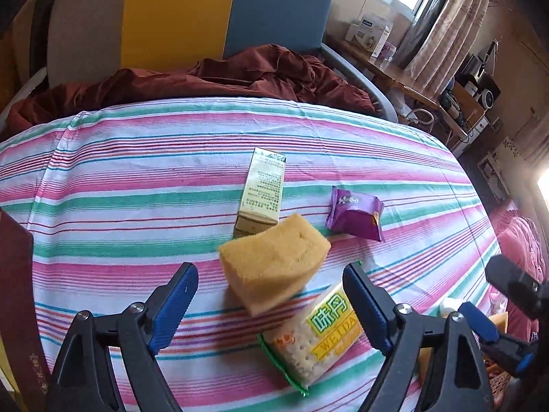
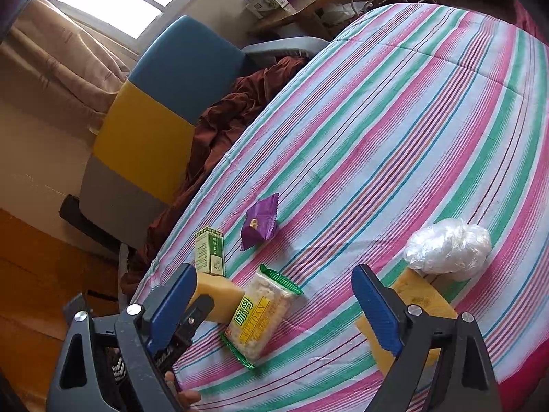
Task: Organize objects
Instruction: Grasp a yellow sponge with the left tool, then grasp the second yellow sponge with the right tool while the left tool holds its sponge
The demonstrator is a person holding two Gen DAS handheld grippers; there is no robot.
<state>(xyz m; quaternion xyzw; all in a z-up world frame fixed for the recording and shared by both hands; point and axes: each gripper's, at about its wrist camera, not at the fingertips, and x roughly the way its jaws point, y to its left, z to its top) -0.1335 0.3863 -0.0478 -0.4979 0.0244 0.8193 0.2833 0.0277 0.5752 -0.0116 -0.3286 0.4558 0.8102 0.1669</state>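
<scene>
Left wrist view first: the left tool (image 1: pixel 271 295) stands wide, nothing pressed by its blue pads, and the yellow sponge (image 1: pixel 272 261) sits just ahead, between and slightly beyond the tips, tilted and apparently leaning on the cracker packet (image 1: pixel 310 333). Its long axis runs across the jaw gap, slanting up to the right, so a straight close would likely squeeze it end to end; I judge a roll of the wrist would give a better bite. The left tool is plainly the nearer one.

Right wrist view now: the right tool (image 2: pixel 274 309) is wide too, holding nothing, with a second yellow sponge (image 2: pixel 417 295) just beside its right finger and a clear plastic bundle (image 2: pixel 446 245) beyond it.

Everything lies on the striped bed (image 2: pixel 394 120). The count: two sponges, one cracker packet, one purple sachet (image 1: pixel 355 218), one small green-and-cream box (image 1: pixel 260 192), one plastic bundle.
</scene>
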